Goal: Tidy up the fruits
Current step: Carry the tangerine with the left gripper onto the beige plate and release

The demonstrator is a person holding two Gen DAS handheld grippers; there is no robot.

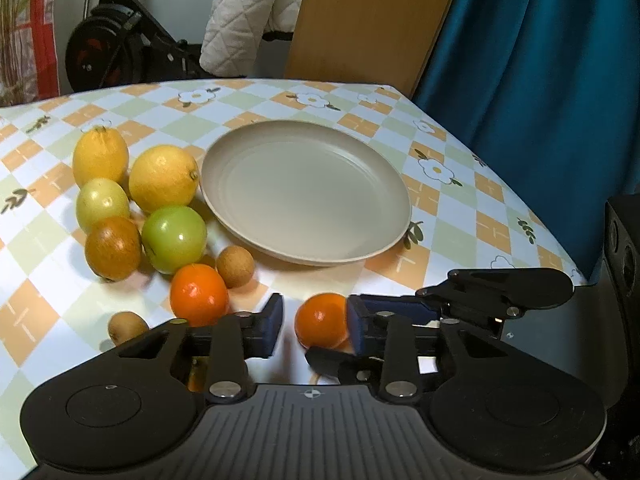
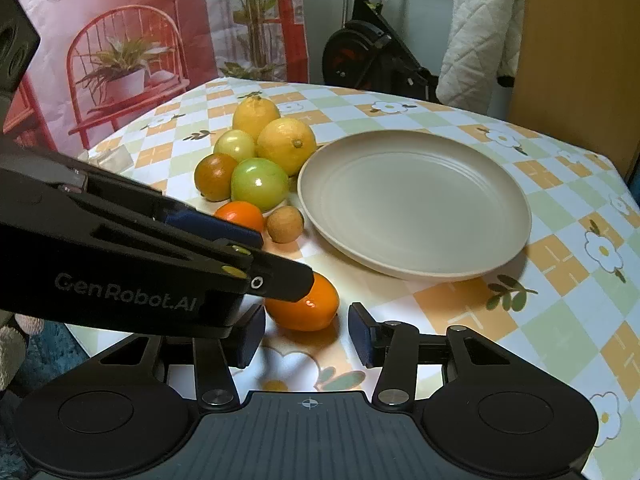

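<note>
Left wrist view: my left tongs are low in the frame, straddling an orange. The right-hand blue pad touches its skin. The left-hand one stands just off it, with a sliver of cloth showing between, so there's no grip yet. My right tongs sit at the same orange, pads apart on both sides and touching nothing. Two tools on one fruit is crowded! The plate is bare at frame centre, just beyond the orange.

I reckon this step is the pick, and it's best done with one pair. I'd pull the right tongs clear, centre the orange between the left pads, squeeze across its widest part, then lift straight up before swinging over the rim.

The orange is round, glossy and smooth, so it could roll or squirt out of an off-centre pinch. The pads look soft and flat, which should help. The plate is matte beige and shallow, with faint rings and a low lip, so fruit set near the edge may wander off. At left the heap sits touching: two dimpled lemons, a shiny green fruit, another orange and a dull brown ball.
</note>
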